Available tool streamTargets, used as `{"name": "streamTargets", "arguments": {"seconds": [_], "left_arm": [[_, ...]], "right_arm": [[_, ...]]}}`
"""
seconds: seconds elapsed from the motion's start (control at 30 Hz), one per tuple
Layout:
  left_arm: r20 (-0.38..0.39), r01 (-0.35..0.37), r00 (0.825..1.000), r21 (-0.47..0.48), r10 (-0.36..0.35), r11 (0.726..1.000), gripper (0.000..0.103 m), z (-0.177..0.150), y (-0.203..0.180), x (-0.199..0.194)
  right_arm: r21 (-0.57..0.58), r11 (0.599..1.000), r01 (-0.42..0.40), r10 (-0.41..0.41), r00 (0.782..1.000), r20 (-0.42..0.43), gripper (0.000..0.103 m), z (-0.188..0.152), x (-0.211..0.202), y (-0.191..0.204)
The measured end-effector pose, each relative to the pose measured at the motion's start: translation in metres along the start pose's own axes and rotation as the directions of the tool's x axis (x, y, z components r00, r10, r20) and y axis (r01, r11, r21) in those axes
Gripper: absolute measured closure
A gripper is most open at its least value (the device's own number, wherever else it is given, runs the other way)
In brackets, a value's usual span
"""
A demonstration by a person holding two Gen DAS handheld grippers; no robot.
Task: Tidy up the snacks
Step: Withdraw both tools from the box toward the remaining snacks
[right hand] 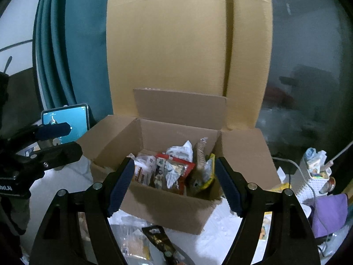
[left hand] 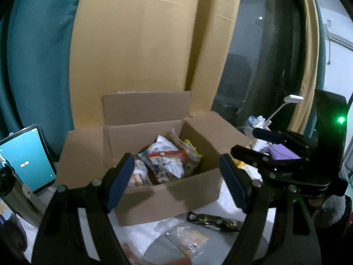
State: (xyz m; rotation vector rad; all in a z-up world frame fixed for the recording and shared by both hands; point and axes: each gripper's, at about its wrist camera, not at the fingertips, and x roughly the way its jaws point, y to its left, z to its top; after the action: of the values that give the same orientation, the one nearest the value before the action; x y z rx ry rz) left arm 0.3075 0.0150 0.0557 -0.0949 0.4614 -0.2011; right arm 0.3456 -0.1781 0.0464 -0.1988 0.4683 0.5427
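Note:
An open cardboard box (left hand: 167, 196) stands on the white table, flaps up, with several snack packets (left hand: 165, 163) inside; it also shows in the right wrist view (right hand: 167, 209). My left gripper (left hand: 176, 180) is open and empty, held in front of the box. My right gripper (right hand: 174, 183) is open and empty, also in front of the box; it shows at the right of the left wrist view (left hand: 262, 148). A black snack packet (left hand: 214, 220) and a clear packet (left hand: 187, 238) lie on the table before the box; the black one also shows in the right wrist view (right hand: 161, 240).
A lit phone on a stand (left hand: 26, 156) is at the left. A large yellow cardboard sheet (left hand: 143, 44) and a teal curtain (left hand: 37, 55) stand behind the box. A white holder with small items (right hand: 313, 172) and a purple cloth (right hand: 328, 212) sit at the right.

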Motion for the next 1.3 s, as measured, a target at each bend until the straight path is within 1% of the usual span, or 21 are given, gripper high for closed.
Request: {"name": "streamTargets", "arguments": {"seconds": [0.37,0.57,0.77,0.93,1.1,1.23,1.3], "left_arm": [[-0.032,0.031,0.999,0.013,-0.030,0.999,0.023,-0.022,-0.038,-0.001],[-0.074,0.037,0.997,-0.004,-0.037,0.999,0.023,-0.045,-0.051,0.009],[-0.134,0.034,0.990,-0.021,-0.037,0.999,0.023,-0.073,-0.058,0.026],[-0.192,0.021,0.981,-0.035,-0.027,0.999,0.023,-0.096,-0.060,0.041],[-0.252,-0.003,0.968,-0.057,-0.011,0.998,0.023,-0.118,-0.055,0.056],[-0.299,-0.050,0.954,-0.065,0.028,0.997,0.023,-0.136,-0.049,0.069],[-0.326,-0.069,0.944,-0.074,0.041,0.995,0.023,-0.144,-0.044,0.076]], "right_arm": [[0.024,1.000,0.020,-0.020,1.000,-0.003,0.025,-0.028,-0.031,-0.024],[0.032,0.999,0.022,-0.022,0.999,-0.029,0.025,-0.050,-0.038,-0.033],[0.049,0.999,0.017,-0.014,0.998,-0.069,0.025,-0.076,-0.034,-0.042],[0.067,0.998,0.006,0.001,0.994,-0.107,0.025,-0.098,-0.025,-0.047],[0.082,0.997,-0.005,0.017,0.990,-0.143,0.025,-0.117,-0.014,-0.051],[0.093,0.995,-0.022,0.038,0.983,-0.177,0.025,-0.130,-0.001,-0.050],[0.097,0.995,-0.031,0.050,0.979,-0.195,0.025,-0.135,0.007,-0.048]]}}
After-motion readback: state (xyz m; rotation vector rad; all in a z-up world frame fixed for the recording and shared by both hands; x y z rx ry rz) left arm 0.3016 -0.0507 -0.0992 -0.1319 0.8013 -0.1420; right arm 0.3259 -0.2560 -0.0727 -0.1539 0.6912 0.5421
